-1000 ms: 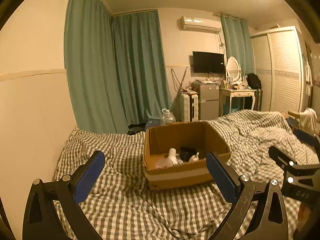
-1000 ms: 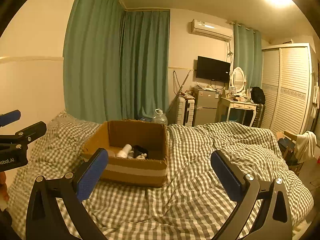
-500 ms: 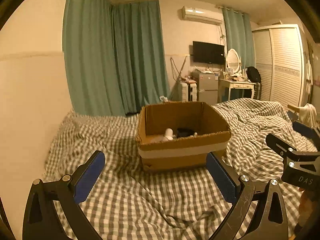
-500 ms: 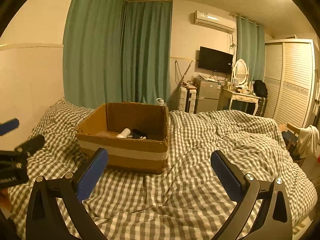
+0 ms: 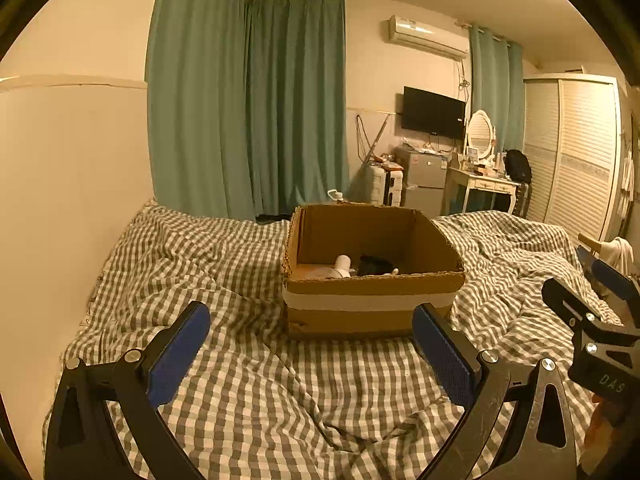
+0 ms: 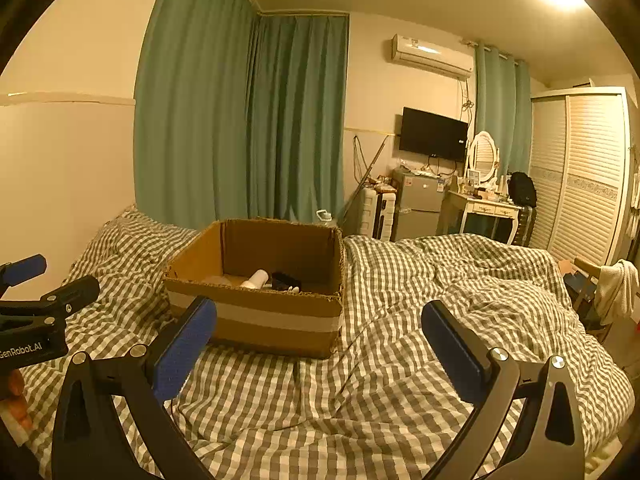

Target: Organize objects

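Two grippers up in front of me, both with nothing in them. My left gripper (image 5: 310, 350) hovers over the checked duvet (image 5: 248, 384), jaws spread wide, blue pads facing each other across bare bedding. My right gripper (image 6: 318, 344) sits the same way, jaws wide apart, nothing between them.

Straight ahead on the bed is the open cardboard box (image 5: 370, 312), a pale tape band running round its near wall. From the left wrist view it stands just beyond the jaws, roughly centred between the pads. From the right wrist view it lies ahead and to the left, its near corner just behind the left pad.

Inside the box I can see a white bottle (image 5: 342, 266) lying on its side, cap end toward me, and a dark object (image 5: 374, 266) beside it that I cannot make out. A small pale piece sits next to the dark one; too small to name.

At the right edge of the left view the other gripper pokes in, well clear of the box. At the left edge of the right view I see its twin, also clear.

Behind the bed: green curtains (image 6: 240, 128), a wall-mounted television (image 6: 434, 134), an air conditioner (image 6: 432, 56), a small fridge (image 6: 418, 208), a dressing table with an oval mirror (image 6: 484, 156), and a louvred wardrobe (image 6: 588, 176).
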